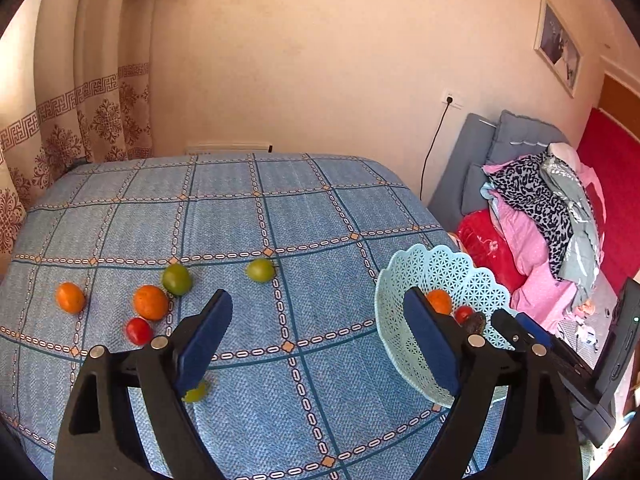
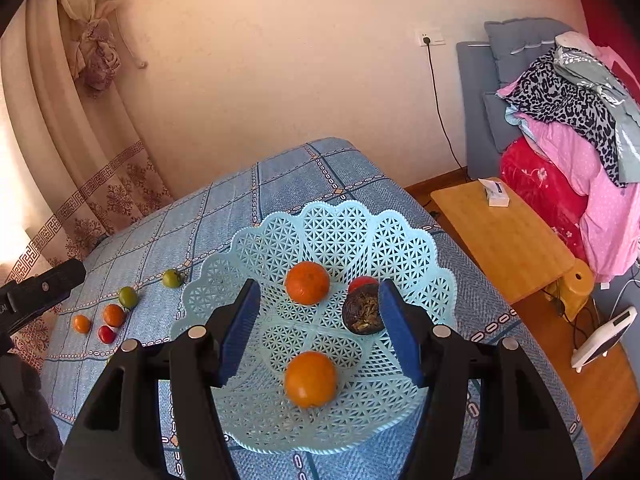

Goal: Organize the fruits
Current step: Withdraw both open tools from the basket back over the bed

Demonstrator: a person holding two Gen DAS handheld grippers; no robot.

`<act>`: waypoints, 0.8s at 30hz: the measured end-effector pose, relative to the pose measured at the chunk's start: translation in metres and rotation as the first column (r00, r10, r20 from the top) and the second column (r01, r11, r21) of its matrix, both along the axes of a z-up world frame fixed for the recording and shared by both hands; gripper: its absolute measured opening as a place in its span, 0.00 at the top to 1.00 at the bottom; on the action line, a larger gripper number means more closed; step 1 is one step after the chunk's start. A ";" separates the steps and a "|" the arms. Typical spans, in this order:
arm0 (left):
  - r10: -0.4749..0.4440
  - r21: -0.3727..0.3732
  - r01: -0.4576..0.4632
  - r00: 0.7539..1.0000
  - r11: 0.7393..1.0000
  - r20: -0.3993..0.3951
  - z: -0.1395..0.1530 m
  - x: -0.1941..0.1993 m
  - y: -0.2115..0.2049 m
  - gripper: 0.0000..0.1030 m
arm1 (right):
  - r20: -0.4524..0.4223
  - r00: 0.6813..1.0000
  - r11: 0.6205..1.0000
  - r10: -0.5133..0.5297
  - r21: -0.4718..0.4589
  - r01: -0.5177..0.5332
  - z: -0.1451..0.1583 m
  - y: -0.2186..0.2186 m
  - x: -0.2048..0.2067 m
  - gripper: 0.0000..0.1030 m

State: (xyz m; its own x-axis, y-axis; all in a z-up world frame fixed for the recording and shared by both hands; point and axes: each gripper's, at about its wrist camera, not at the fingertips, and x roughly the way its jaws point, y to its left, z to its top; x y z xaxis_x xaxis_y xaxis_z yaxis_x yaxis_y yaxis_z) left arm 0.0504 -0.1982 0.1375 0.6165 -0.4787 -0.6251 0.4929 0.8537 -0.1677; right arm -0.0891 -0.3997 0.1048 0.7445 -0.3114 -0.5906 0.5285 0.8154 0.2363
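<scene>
Blue-padded fingers of the left gripper (image 1: pixel 316 336) are standing spread wide with nothing between them, hanging above the blue checked surface (image 1: pixel 280 216). Half hidden just behind its left finger, a small green fruit (image 1: pixel 196 393) is lying on the cloth. Farther left, loose fruit is waiting: two oranges (image 1: pixel 150 302), a red tomato (image 1: pixel 139 331) and two green tomatoes (image 1: pixel 176 279), all apart from the basket.

At the right, the pale blue lattice basket (image 2: pixel 400 240) is sitting on the surface, and the right gripper (image 2: pixel 316 332) is hovering over it, half spread and pinching nothing. Inside the basket two oranges (image 2: pixel 307 282), one far and one near, are resting beside a dark wrinkled fruit (image 2: pixel 362 314) with a red tomato (image 2: pixel 362 281) just behind it.

Judging by this, gathering is roughly halfway, and the left gripper is looking free for another pick. Its next move is calling for a reach to one loose fruit, fingers straddling it, a gentle close, then a carry right to the basket.

All the fruits are looking round, smooth and small, likely to roll; the tomatoes are probably soft, so a light squeeze is advisable.
</scene>
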 end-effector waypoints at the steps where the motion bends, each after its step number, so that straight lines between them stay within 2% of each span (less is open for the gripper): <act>1: 0.011 0.002 -0.011 1.000 1.000 0.006 0.002 0.002 0.005 0.16 | 0.006 1.000 1.000 0.006 -0.001 -0.006 0.001 0.002 0.000 0.39; 8: 0.096 0.005 -0.096 0.995 0.995 0.024 0.007 0.015 0.049 0.16 | 0.043 0.997 0.998 0.062 -0.016 -0.061 0.013 0.021 -0.002 0.39; 16: 0.177 0.015 -0.177 0.984 0.984 0.010 0.004 0.027 0.091 0.16 | 0.040 0.990 0.990 0.136 -0.035 -0.134 0.015 0.048 0.005 0.37; 24: 0.268 0.035 -0.268 0.963 0.963 0.002 -0.001 0.045 0.132 0.16 | 0.038 0.982 0.982 0.186 -0.025 -0.185 0.015 0.065 0.019 0.37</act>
